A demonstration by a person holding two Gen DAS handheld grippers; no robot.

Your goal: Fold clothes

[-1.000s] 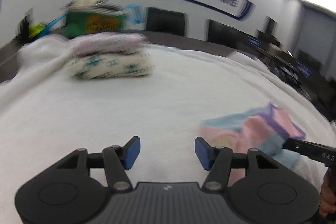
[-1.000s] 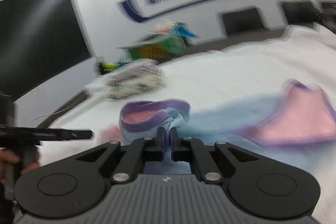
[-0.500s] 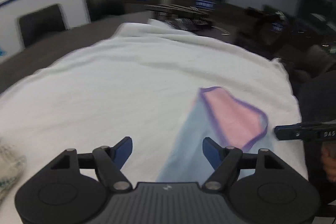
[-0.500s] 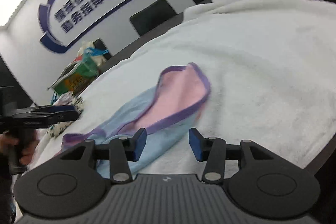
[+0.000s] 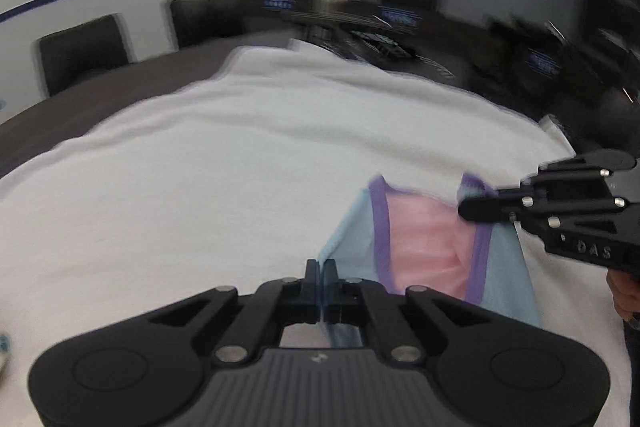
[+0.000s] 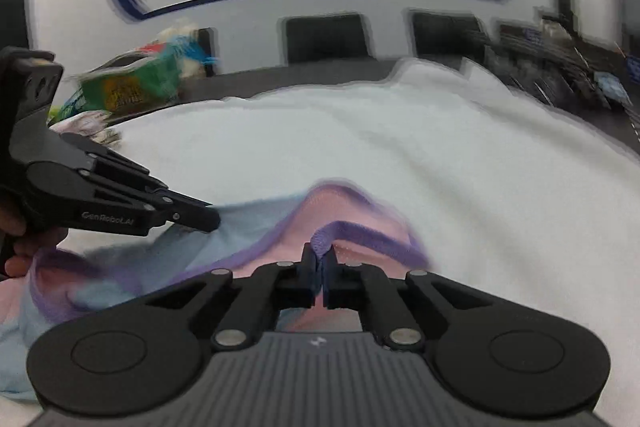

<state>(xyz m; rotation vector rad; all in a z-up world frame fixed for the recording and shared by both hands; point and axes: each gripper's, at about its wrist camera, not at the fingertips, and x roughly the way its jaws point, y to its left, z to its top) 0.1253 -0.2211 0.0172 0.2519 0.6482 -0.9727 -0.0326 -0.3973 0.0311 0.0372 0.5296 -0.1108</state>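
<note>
White fluffy towel (image 5: pixel 224 163) covers the table. Left gripper (image 5: pixel 321 269) just snapped closed, pinching the light-blue cloth garment with pink panel and purple trim (image 5: pixel 416 231) by its blue edge; right gripper (image 6: pixel 319 259) just closed, clamping the purple trim.

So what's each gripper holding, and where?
Left gripper pinches the garment's light-blue edge; right gripper pinches its purple trim.

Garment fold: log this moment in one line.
left gripper: shut on garment | right gripper: shut on garment | surface: white cloth
</note>
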